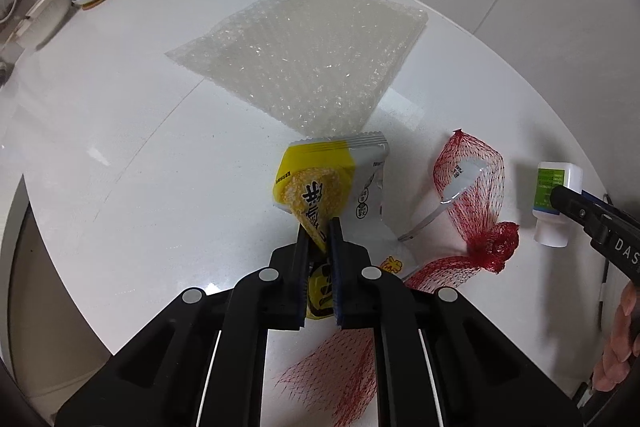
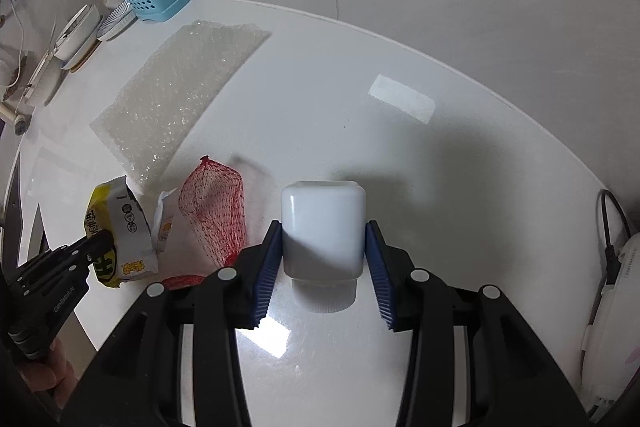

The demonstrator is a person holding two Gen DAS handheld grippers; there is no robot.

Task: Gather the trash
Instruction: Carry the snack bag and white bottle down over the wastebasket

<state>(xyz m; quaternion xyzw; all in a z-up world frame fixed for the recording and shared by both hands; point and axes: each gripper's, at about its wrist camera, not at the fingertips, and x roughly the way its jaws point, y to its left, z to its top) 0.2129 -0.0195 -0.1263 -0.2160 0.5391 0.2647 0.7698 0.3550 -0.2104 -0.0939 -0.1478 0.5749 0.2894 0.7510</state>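
Gripping: left gripper is clamped tight on yellow snack wrapper, raised above the table.
Right gripper: partly closed around white bottle.
Handling: wrapper judged light, crinkly, slippery; bottle rigid, best taken across flat sides.

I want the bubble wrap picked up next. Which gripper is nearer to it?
Left. The left gripper, shut on the yellow wrapper, is just short of the bubble wrap; the right gripper, holding the white bottle, is farther off.
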